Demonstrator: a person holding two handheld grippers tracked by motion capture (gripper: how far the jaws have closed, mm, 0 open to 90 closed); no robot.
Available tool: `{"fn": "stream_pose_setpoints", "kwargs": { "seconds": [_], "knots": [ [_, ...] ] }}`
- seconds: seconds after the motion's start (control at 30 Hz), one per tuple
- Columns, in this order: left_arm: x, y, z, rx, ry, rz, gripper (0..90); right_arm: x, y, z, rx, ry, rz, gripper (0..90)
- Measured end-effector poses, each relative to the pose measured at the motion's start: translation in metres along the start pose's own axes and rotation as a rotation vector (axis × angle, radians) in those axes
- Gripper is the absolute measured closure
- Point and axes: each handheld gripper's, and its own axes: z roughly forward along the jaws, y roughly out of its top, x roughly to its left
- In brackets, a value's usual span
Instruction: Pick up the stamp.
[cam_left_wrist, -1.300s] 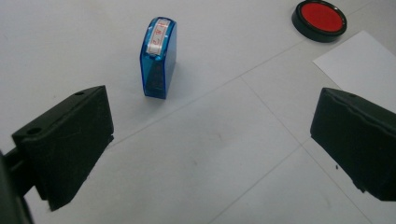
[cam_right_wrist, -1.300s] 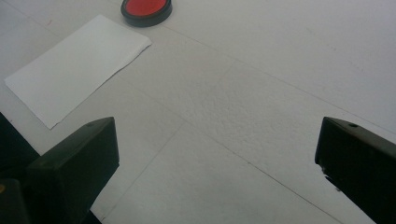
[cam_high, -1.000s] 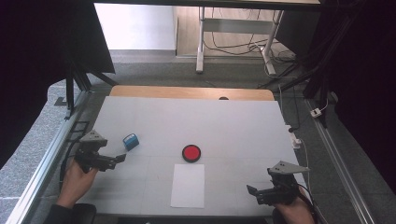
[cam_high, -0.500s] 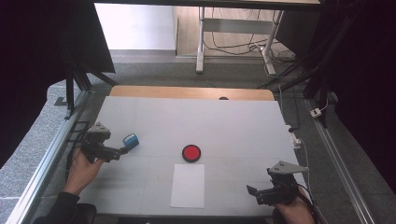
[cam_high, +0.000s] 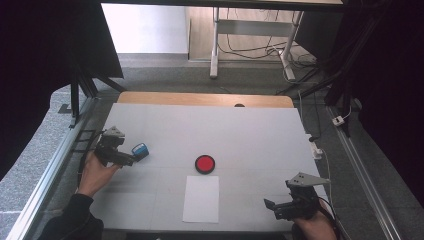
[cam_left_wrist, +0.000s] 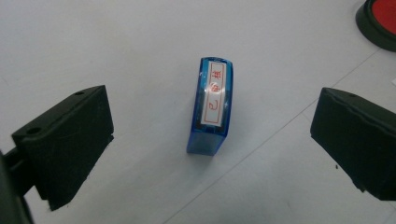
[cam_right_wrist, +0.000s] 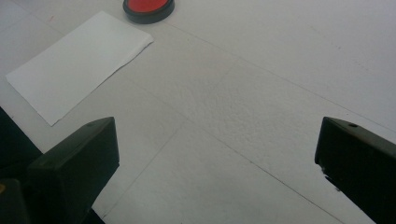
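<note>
Far left, mid-height of high view: left gripper with fingers spread wide, touching nothing. Just beyond its tips, the blue stamp lying on its side on the tabletop. In left gripper view, stamp sits centre frame, between the two fingers but well apart from both, long axis running roughly away from the camera, white label w/ red characters facing up.

Handling, as a guess: small hard plastic body, light, stiff, not fragile; glossy sides likely a bit slippery. Best hold probably across the two long blue flanks, mid-length, so it won't pivot or squirt out. Looks lined up for that approx., though slightly tilted vs. the fingers. Ink face end unclear from here.

Centre of high view: red ink pad, round, black rim; directly below it a white paper sheet, near but apart.

Lower right: right gripper low by the tabletop edge, fingers apart, nothing between them.
</note>
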Motion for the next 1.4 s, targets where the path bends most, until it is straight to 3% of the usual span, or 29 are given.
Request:
{"fn": "stream_pose_setpoints", "kwargs": {
  "seconds": [0.37, 0.47, 0.53, 0.6, 0.63, 1.07, 1.23, 1.4],
  "knots": [
    [0.004, 0.005, 0.016, 0.063, -0.012, 0.029, 1.1, 0.0, 0.0, 0.0, 0.002, 0.004, 0.001, 0.0],
    [0.006, 0.006, 0.016, 0.063, -0.013, 0.037, 8.4, 0.0, 0.0, 0.0, 0.003, 0.005, -0.001, 0.0],
    [0.008, 0.007, 0.015, 0.053, -0.024, 0.038, 21.1, 0.0, 0.0, 0.0, 0.003, 0.006, -0.001, 0.0],
    [0.008, 0.007, 0.015, 0.06, -0.035, 0.051, 25.8, 0.0, 0.0, 0.0, 0.004, 0.006, -0.001, 0.0],
    [0.008, 0.007, 0.016, 0.064, -0.032, 0.056, 34.2, 0.0, 0.0, 0.0, 0.004, 0.006, -0.002, 0.0],
    [0.007, 0.011, 0.019, 0.083, -0.038, 0.092, 55.5, 0.0, 0.0, 0.0, 0.009, 0.008, -0.005, 0.1],
    [0.006, 0.011, 0.02, 0.094, -0.046, 0.101, 68.7, 0.001, 0.0, 0.001, 0.012, 0.007, -0.008, 0.1],
    [0.005, 0.012, 0.019, 0.099, -0.042, 0.11, 70.0, 0.001, 0.0, 0.001, 0.013, 0.008, -0.011, 0.1]
  ]
}}
